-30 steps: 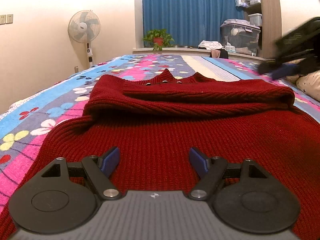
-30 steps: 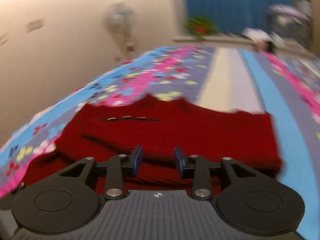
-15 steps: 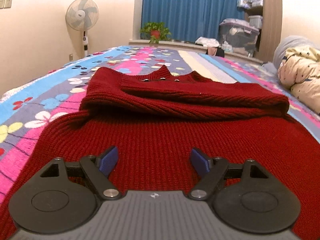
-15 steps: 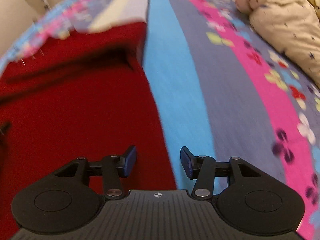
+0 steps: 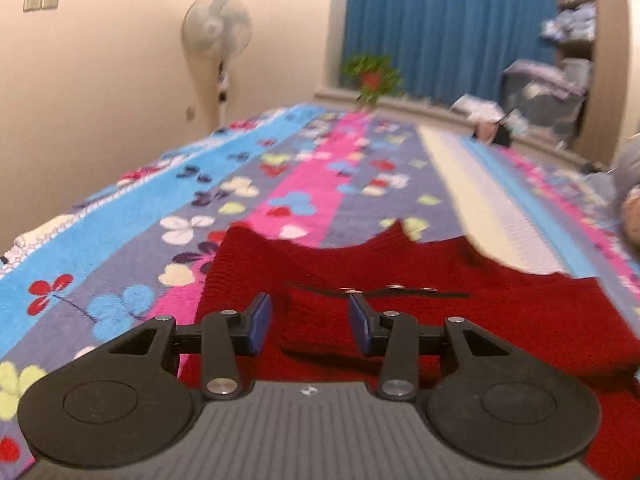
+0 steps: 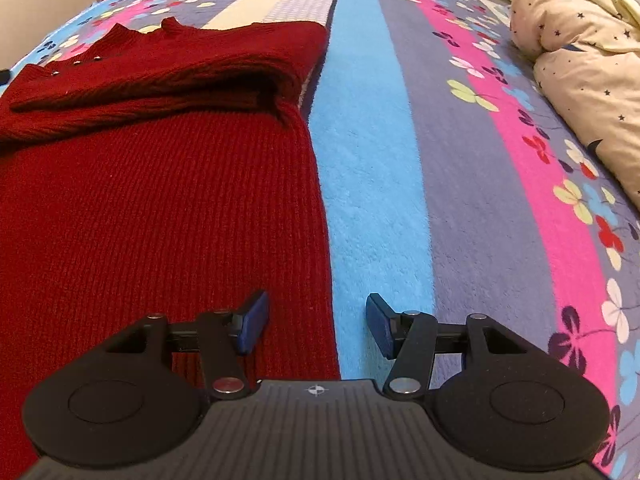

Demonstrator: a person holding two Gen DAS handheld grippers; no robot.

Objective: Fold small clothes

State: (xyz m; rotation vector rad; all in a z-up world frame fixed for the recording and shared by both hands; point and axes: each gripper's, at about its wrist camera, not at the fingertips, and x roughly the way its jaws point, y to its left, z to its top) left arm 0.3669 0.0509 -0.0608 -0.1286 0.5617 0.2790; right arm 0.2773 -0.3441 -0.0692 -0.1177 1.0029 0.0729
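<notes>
Red knit sweater (image 6: pixel 160 200) lies on a flowered bedspread (image 6: pixel 372 184), its top part folded down over the body, collar toward the far end. Right gripper (image 6: pixel 316 322) hangs low over the sweater's right edge; its jaws have just been opening, and nothing is pinched between them. Left gripper (image 5: pixel 308 322) is above the folded upper part; its jaws have just been closing, and in this blurred view they seem to hold nothing. A star-print quilt (image 6: pixel 580 60) is bunched at right.
</notes>
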